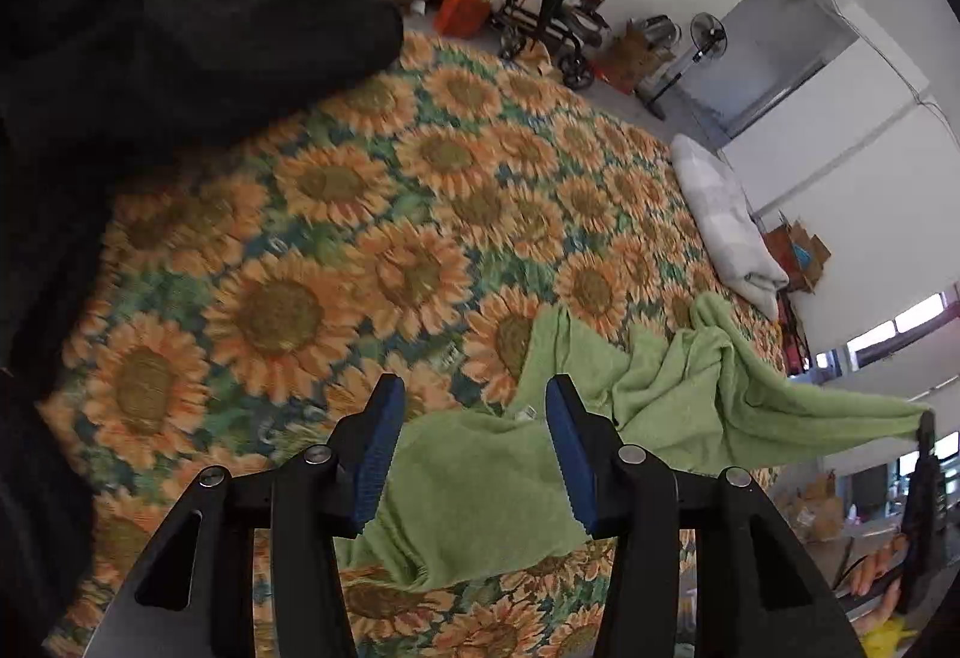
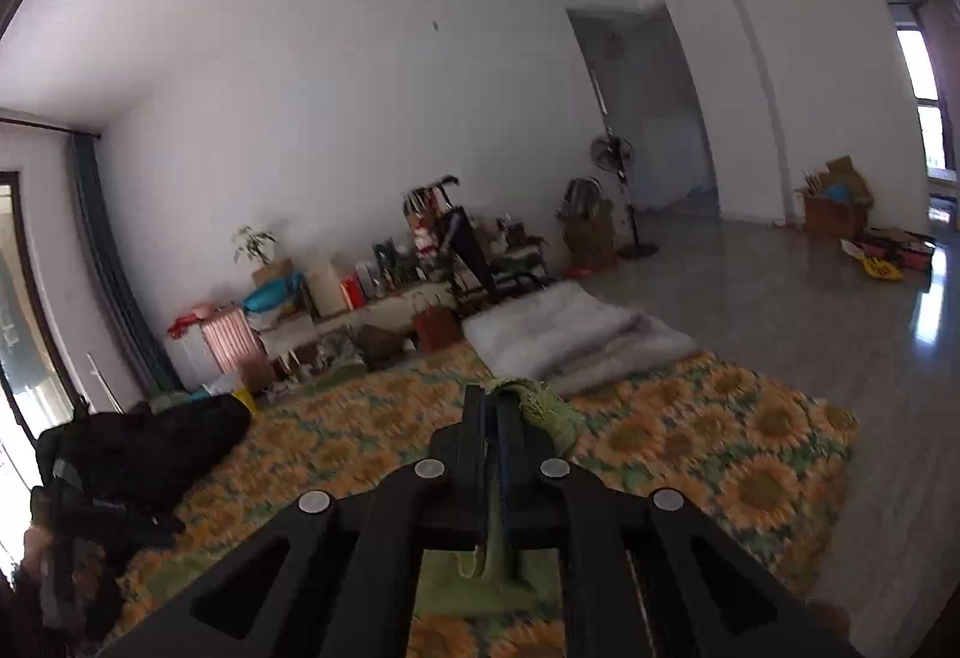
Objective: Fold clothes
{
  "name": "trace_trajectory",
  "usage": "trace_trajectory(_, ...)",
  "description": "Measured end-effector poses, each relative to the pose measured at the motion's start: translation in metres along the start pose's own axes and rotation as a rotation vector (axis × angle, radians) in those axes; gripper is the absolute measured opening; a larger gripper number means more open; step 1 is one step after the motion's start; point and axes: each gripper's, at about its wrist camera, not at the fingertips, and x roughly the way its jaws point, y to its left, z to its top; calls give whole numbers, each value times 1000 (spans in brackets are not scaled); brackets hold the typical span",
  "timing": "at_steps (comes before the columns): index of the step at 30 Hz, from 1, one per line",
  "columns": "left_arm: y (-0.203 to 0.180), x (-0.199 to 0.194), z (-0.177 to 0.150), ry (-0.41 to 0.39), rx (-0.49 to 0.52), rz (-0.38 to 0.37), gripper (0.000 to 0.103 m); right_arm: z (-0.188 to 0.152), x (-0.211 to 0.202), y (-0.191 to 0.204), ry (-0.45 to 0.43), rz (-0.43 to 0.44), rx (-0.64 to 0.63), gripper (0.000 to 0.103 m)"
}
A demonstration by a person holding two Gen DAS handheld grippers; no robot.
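Beneath both our claws spreads a sunflower-print blanket (image 1: 360, 214), and on it, off to the far left of the left claw, lies a heap of black clothing (image 1: 198, 15). A folded grey-white quilt (image 2: 576, 334) sits beyond the tip of our right claw. The green towel (image 1: 480, 484) lies rumpled directly under the left claw and stretches away to its right, one corner lifted off the blanket. Our left claw (image 1: 474, 454) hangs above the towel with its blue pads wide apart, touching nothing as far as the blurred view lets us judge. Our right claw (image 2: 493, 418) is clamped together on the raised towel corner.
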Motion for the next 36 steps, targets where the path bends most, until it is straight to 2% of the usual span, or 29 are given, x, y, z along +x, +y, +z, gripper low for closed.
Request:
trace_trajectory(5, -60, 52, 2, 70, 101, -27, 49, -41, -32, -79, 112, -151, 165, 4)
trace_trajectory(9, -111, 94, 5, 114, 207, 69, 49, -72, -56, -137, 199, -265, 292, 4)
trace_trajectory(14, -150, 144, -2, 191, 314, 266, 50, -95, -63, -137, 265, -281, 326, 4)
trace_trajectory(16, -146, 156, -2, 185, 309, 309, 50, -99, -58, -136, 279, -272, 311, 5)
trace_trajectory(17, -143, 153, 0, 168, 293, 290, 48, -99, -55, -135, 283, -268, 298, 5)
trace_trajectory(18, -140, 150, 2, 151, 277, 270, 41, -99, -52, -134, 283, -261, 285, 5)
trace_trajectory(19, -136, 146, 4, 133, 260, 250, 11, -96, -48, -133, 277, -251, 272, 5)
trace_trajectory(20, -133, 143, 6, 116, 244, 230, 4, -91, -48, -131, 266, -241, 263, 5)
trace_trajectory(21, -129, 139, 8, 98, 227, 209, 4, -86, -47, -130, 255, -230, 254, 5)
trace_trajectory(23, -109, 123, 19, 64, 118, 125, 4, -76, -45, -127, 233, -210, 235, 5)
trace_trajectory(27, -73, 77, 45, -42, 9, 78, 3, -55, -49, -127, 165, -170, 237, 5)
trace_trajectory(32, -38, -27, 61, -257, -78, -45, 3, -32, -55, -117, 119, -29, 294, 5)
trace_trajectory(36, -22, -122, 49, -448, -69, -100, 3, -10, -48, -88, 88, 83, 290, 5)
